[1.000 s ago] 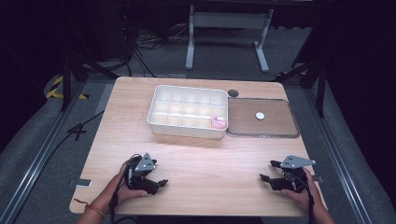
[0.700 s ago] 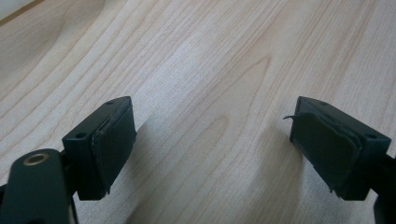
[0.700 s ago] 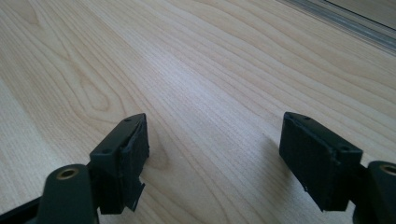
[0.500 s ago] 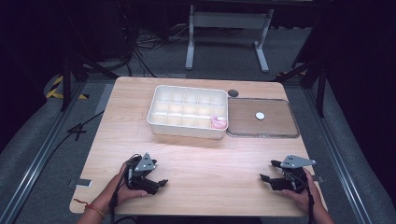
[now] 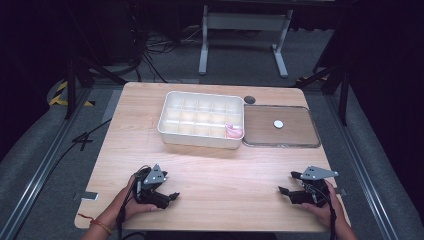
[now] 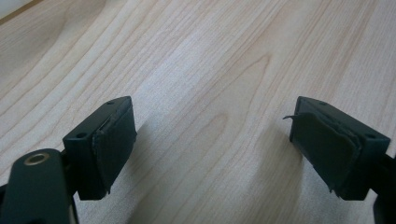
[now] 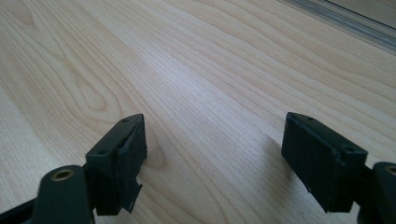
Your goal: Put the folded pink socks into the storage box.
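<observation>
On the table (image 5: 210, 165), one white tray (image 5: 201, 119) of small compartments sits at the far middle with one pink thing (image 5: 233, 131) in its near right corner compartment, and touching its right side lies one flat brown tray (image 5: 300, 137) bearing one white disc (image 5: 278, 124); a dark round spot (image 5: 249, 99) sits just behind. The left gripper (image 5: 172, 196) and right gripper (image 5: 284, 190) rest near the front edge, well apart from the trays, bare wood between. Both have jaws spread wide, holding nothing.
</observation>
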Motion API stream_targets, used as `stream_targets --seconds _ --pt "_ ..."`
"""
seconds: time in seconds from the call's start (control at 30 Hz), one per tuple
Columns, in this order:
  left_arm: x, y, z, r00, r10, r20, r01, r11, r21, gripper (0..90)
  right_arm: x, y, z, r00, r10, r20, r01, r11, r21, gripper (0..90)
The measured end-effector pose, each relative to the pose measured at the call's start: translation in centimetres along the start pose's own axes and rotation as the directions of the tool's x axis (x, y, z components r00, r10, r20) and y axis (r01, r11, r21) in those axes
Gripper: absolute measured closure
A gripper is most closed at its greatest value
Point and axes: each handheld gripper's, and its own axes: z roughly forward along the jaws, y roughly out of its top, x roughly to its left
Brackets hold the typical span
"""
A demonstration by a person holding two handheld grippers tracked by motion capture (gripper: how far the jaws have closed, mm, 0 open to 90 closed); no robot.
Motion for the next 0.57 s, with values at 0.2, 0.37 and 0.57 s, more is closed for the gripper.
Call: stream_targets --seconds 0.2,0.37,0.57 --pt "0.06 0.02 0.02 1.0000 0.003 0.004 -0.003 1.0000 0.001 14.6 0.00 0.00 0.00 1.0000 0.000 0.001 0.000 1.0000 0.000 22.8" --pt "0.13 0.08 0.08 1.0000 0.006 0.007 -0.006 1.0000 -0.001 14.3 0.00 0.00 0.00 1.0000 0.000 0.001 0.000 1.0000 0.000 22.8" --pt "0.12 0.09 0.09 1.0000 0.006 0.007 -0.006 1.0000 -0.001 14.3 0.02 0.00 -0.01 1.0000 0.000 0.002 0.000 1.0000 0.000 22.7"
